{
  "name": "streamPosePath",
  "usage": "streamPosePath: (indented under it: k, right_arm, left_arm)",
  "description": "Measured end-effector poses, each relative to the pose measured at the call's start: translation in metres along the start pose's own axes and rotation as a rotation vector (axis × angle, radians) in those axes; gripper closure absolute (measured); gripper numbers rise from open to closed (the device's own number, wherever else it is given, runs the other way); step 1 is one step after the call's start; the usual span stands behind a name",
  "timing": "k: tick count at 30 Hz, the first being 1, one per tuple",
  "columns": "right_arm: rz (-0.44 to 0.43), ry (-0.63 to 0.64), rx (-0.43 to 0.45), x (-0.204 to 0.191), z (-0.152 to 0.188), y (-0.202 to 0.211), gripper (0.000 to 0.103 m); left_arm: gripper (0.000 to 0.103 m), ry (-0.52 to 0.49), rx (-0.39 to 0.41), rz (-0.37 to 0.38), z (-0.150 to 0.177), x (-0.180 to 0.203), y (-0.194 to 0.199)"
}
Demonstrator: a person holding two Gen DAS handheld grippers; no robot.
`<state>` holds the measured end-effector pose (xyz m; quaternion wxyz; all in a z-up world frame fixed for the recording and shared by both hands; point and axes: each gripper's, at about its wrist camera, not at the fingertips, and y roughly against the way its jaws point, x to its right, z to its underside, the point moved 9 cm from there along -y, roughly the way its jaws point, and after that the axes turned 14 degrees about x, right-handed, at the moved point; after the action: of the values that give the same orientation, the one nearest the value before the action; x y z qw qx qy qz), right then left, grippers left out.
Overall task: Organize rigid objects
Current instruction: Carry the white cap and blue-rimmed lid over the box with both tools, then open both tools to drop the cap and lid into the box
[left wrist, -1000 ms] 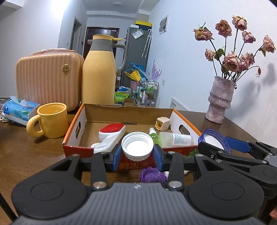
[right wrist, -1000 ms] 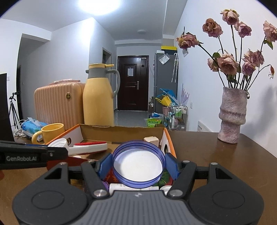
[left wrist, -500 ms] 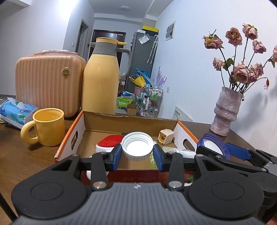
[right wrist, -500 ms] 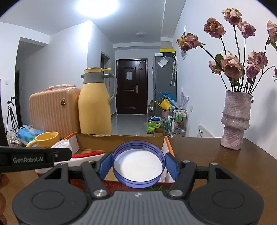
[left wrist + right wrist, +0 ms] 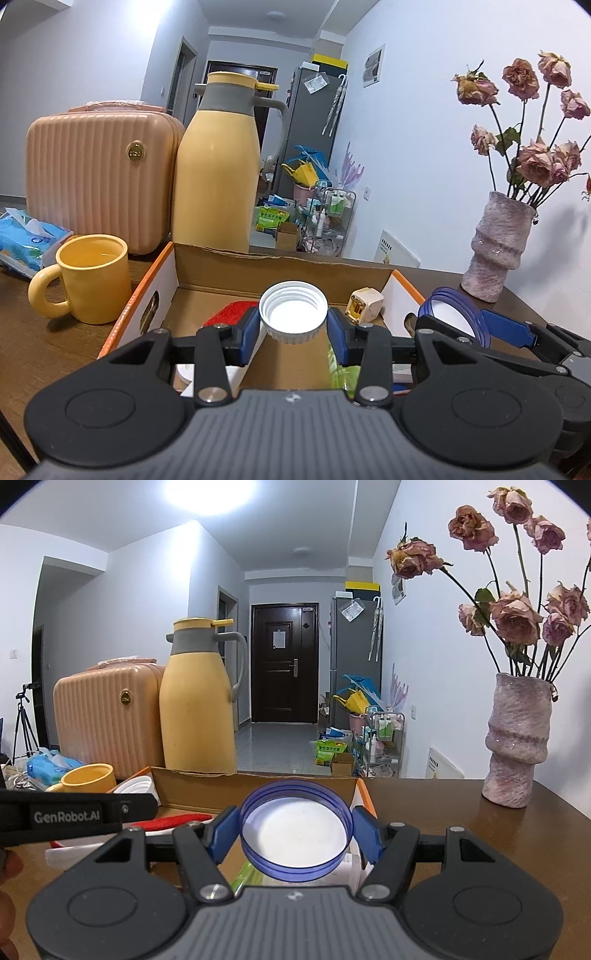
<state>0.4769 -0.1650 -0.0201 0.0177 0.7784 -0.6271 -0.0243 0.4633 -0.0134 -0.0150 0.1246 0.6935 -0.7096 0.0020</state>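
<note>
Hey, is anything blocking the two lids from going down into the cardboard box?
No barrier shows. The white lid and blue lid are held over the open box. The floor below already holds a red brush, a charger and a green bottle, with bare cardboard under the white lid.

White cap (image 5: 293, 312) clamped in left gripper (image 5: 293, 328), over cardboard box (image 5: 284, 266)
</note>
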Motion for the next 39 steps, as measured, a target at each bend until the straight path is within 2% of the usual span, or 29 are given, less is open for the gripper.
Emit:
streamPosePath:
  k: [18,32,33,35,36,37,39]
  right_arm:
    - [-0.003,0.014,-0.028,0.008,0.008,-0.047,0.037]
    - [-0.019,0.028,-0.074,0.008,0.017,-0.062,0.037]
    - [-0.018,0.026,-0.080,0.008,0.018,-0.063,0.037]
    - [-0.012,0.015,-0.088,0.011,0.020,-0.063,0.031]
    - [-0.012,0.011,-0.094,0.012,0.021,-0.063,0.020]
    - [-0.010,0.009,-0.094,0.013,0.021,-0.063,0.012]
    - [-0.001,0.003,-0.084,0.015,0.020,-0.062,0.003]
  left_arm:
    - [0.063,-0.003,-0.022,-0.016,0.002,-0.009,-0.039]
    - [0.062,-0.020,-0.031,-0.015,0.004,-0.010,-0.047]
    - [0.058,-0.019,-0.022,-0.023,0.002,-0.012,-0.045]
    - [0.033,-0.011,-0.013,-0.037,0.000,-0.015,-0.043]
    - [0.012,-0.007,-0.003,-0.056,-0.002,-0.017,-0.042]
    - [0.002,-0.011,0.012,-0.082,-0.003,-0.020,-0.040]
    - [0.000,-0.019,0.036,-0.111,-0.007,-0.024,-0.037]
